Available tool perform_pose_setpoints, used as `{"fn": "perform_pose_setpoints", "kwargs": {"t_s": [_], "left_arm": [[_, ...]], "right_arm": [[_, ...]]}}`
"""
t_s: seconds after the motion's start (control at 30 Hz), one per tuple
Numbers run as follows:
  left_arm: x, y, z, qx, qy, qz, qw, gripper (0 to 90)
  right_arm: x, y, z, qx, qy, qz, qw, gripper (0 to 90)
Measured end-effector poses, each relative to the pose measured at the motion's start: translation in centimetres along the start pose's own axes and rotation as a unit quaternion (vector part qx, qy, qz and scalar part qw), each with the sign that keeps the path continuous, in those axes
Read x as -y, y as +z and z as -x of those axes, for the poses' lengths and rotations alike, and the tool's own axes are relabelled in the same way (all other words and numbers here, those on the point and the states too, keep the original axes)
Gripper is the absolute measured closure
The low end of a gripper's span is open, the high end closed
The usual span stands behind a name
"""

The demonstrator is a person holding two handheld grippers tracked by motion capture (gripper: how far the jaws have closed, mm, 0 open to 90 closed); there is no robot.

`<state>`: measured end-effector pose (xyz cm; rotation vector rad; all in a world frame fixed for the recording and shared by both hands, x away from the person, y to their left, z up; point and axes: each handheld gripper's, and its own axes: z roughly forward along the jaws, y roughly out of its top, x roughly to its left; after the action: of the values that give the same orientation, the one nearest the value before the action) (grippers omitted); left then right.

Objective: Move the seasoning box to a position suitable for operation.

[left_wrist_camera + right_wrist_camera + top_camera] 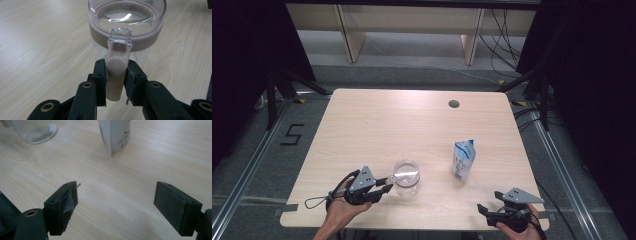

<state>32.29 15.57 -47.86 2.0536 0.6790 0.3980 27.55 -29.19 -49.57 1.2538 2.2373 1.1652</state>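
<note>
Near the table's front-left edge, left gripper (385, 185) clamps the beige clasp (115, 72) of the clear jar (406, 178). Suggest squeezing evenly, pulling without tipping. Right gripper (483, 209) idle, wide open.

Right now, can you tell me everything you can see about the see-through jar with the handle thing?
The jar is clear, like glass or plastic, and round, standing upright on the wooden table near its front edge. A tan band rings it under a clear lid. A tan latch lever hangs down its side from a clear square clip at the rim. It looks empty. The left claw is closed on that lever, one black pad on each side. A white pouch stands apart, to its right.
</note>
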Motion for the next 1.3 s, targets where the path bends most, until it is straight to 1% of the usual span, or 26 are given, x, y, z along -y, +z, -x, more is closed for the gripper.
{"fn": "perform_pose_setpoints", "kwargs": {"t_s": [0.1,0.17,0.23,0.27,0.33,0.37,0.4,0.43,0.5,0.53,0.6,0.63,0.7,0.73,0.77,0.8,0.87,0.9,0.93,0.97,1.07,1.13,1.17,1.2,1.23,1.3], "left_arm": [[0.0,0.1,0.0,0.002,0.004,0.0,1.0,72.4],[0.0,0.2,-0.1,0.004,0.011,0.002,0.9999,72.5],[0.0,0.2,-0.1,0.004,0.01,0.003,0.9999,72.5],[-0.1,0.3,-0.3,0.007,0.02,0.002,0.9998,72.6],[-0.1,0.4,-0.4,0.012,0.023,0.002,0.9997,72.6],[-0.3,0.6,-0.4,0.02,0.023,0.004,0.9995,72.6],[-0.3,0.8,-0.3,0.018,0.02,0.005,0.9996,72.6],[-0.4,0.9,-0.4,0.024,0.027,0.009,0.9993,72.6],[-0.5,0.9,-0.4,0.023,0.028,0.004,0.9993,72.6],[-0.6,1.1,-0.4,0.031,0.036,0.006,0.9988,72.6],[-0.6,1.3,-0.4,0.037,0.035,0.01,0.9987,72.7],[-0.7,1.3,-0.3,0.035,0.036,0.007,0.9987,72.7],[-0.8,1.4,-0.3,0.043,0.039,0.005,0.9983,72.7],[-0.8,1.6,-0.2,0.046,0.037,0.01,0.9982,72.7],[-0.8,1.7,-0.2,0.045,0.042,0.01,0.9981,72.6],[-0.9,1.8,-0.1,0.05,0.046,0.011,0.9976,72.7],[-0.9,1.9,-0.1,0.055,0.043,0.012,0.9975,72.6],[-1.0,2.0,-0.1,0.058,0.053,0.01,0.9969,72.6],[-1.1,2.1,-0.1,0.058,0.052,0.009,0.9969,72.6],[-1.2,2.3,-0.1,0.067,0.057,0.01,0.996,72.7],[-1.4,2.6,0.0,0.074,0.052,0.012,0.9959,72.6],[-1.5,2.8,-0.2,0.074,0.062,0.01,0.9953,72.6],[-1.5,2.9,-0.1,0.072,0.053,0.011,0.9959,72.6],[-1.6,3.0,-0.2,0.073,0.061,0.014,0.9954,72.6],[-1.7,3.1,-0.2,0.073,0.053,0.012,0.9959,72.6],[-1.8,3.2,-0.2,0.068,0.056,0.011,0.996,72.5]], "right_arm": [[0.0,0.0,0.0,0.002,-0.001,-0.004,1.0,20.1],[0.0,0.0,-0.1,0.002,0.001,-0.005,1.0,20.1],[0.0,0.1,-0.1,0.002,0.0,-0.001,1.0,20.1],[0.0,0.1,0.0,0.003,-0.002,-0.004,1.0,20.1],[0.0,0.0,-0.1,0.003,0.0,-0.005,1.0,20.1],[0.0,0.0,0.0,0.003,-0.002,-0.004,1.0,20.1],[0.0,0.0,0.0,0.003,-0.001,-0.004,1.0,20.1],[0.0,0.0,0.0,0.004,0.0,-0.005,1.0,20.1],[0.0,0.0,-0.1,0.003,0.0,-0.005,1.0,20.1],[0.0,0.0,0.0,0.003,-0.001,-0.003,1.0,20.1],[0.0,0.0,0.0,0.002,-0.002,-0.004,1.0,20.1],[0.0,0.0,0.0,0.003,-0.002,-0.004,1.0,20.1],[0.0,0.0,0.0,0.003,-0.001,-0.004,1.0,20.1],[0.0,0.0,0.0,0.003,-0.002,-0.005,1.0,20.1],[0.0,0.0,0.0,0.003,-0.002,-0.005,1.0,20.1],[0.0,0.0,-0.1,0.003,-0.001,-0.005,1.0,20.1],[0.0,0.0,-0.1,0.003,-0.001,-0.005,1.0,20.2],[0.0,0.0,0.0,0.003,-0.002,-0.005,1.0,20.2],[0.0,0.0,0.0,0.003,-0.002,-0.004,1.0,20.2],[0.0,0.0,0.0,0.002,0.0,-0.004,1.0,20.2],[0.0,0.1,-0.1,0.002,-0.001,-0.001,1.0,20.2],[0.0,0.0,-0.4,-0.004,0.02,-0.006,0.9998,20.2],[0.0,0.0,-0.3,-0.002,0.011,-0.007,0.9999,20.2],[0.0,0.1,-0.1,0.002,-0.003,-0.006,1.0,20.2],[0.0,0.1,-0.1,0.001,0.0,-0.008,1.0,20.2],[0.0,0.1,-0.1,0.0,-0.001,-0.008,1.0,20.2]]}}
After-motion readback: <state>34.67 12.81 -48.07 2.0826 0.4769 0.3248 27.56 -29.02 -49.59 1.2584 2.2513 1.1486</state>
